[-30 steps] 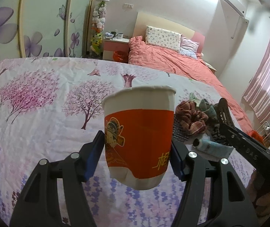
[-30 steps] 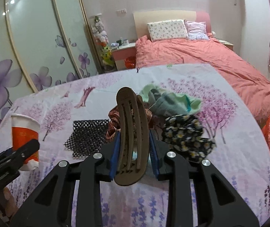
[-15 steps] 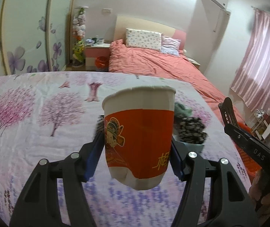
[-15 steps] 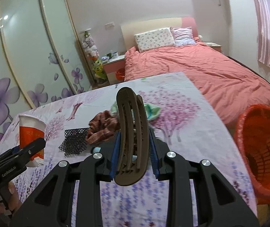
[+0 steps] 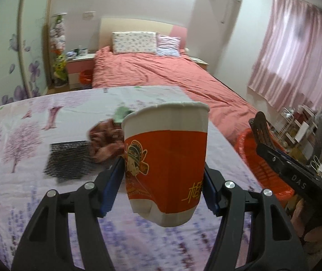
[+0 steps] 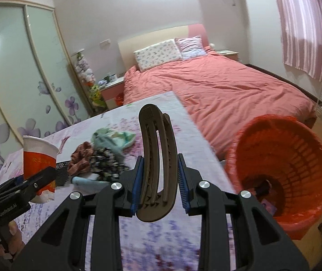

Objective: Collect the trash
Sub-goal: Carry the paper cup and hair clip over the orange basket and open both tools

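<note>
My left gripper [image 5: 164, 185] is shut on a red and white paper cup [image 5: 166, 158] and holds it above the floral tablecloth. My right gripper [image 6: 158, 180] is shut on a brown hair clip [image 6: 157, 164], upright between the blue pads. The cup [image 6: 39, 164] shows at the left of the right wrist view, and the clip [image 5: 260, 128] at the right of the left wrist view. An orange trash basket [image 6: 280, 171] with a red liner stands on the floor off the table's right edge, to the right of the clip. Some trash lies at its bottom.
On the table [image 6: 165, 244] lie a black mesh pad [image 5: 70, 158], a brown scrunchie [image 6: 81, 158], a flowered black cloth [image 6: 106, 164], a green cloth [image 6: 113, 137] and a small tube [image 6: 88, 181]. A pink bed [image 6: 217, 85] stands behind the table.
Both grippers have swung to the right with their loads. The orange basket has come into the right wrist view and now fills its right side. The items on the table have shifted left.
</note>
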`<action>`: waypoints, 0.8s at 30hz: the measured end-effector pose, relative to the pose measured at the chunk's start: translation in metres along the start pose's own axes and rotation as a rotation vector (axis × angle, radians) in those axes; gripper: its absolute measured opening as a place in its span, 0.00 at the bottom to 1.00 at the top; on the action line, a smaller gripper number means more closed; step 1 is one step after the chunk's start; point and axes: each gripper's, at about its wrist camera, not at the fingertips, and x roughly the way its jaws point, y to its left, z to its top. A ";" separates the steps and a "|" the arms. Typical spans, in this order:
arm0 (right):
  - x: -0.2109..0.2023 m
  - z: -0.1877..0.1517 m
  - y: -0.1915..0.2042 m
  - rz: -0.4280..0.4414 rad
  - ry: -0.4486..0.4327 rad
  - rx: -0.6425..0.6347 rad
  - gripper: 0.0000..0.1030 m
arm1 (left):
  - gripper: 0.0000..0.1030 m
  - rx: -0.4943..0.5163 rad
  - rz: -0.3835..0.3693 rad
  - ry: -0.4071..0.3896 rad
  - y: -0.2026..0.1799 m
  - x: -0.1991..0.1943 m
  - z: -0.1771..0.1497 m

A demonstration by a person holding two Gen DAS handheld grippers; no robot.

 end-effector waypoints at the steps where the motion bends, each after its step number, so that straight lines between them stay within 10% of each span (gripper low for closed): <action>1: -0.003 0.000 -0.009 -0.012 -0.006 0.012 0.29 | 0.60 0.012 -0.014 0.004 -0.009 0.004 0.000; 24: -0.034 0.018 -0.151 -0.175 -0.113 0.228 0.29 | 0.60 0.227 -0.324 0.096 -0.215 0.088 0.002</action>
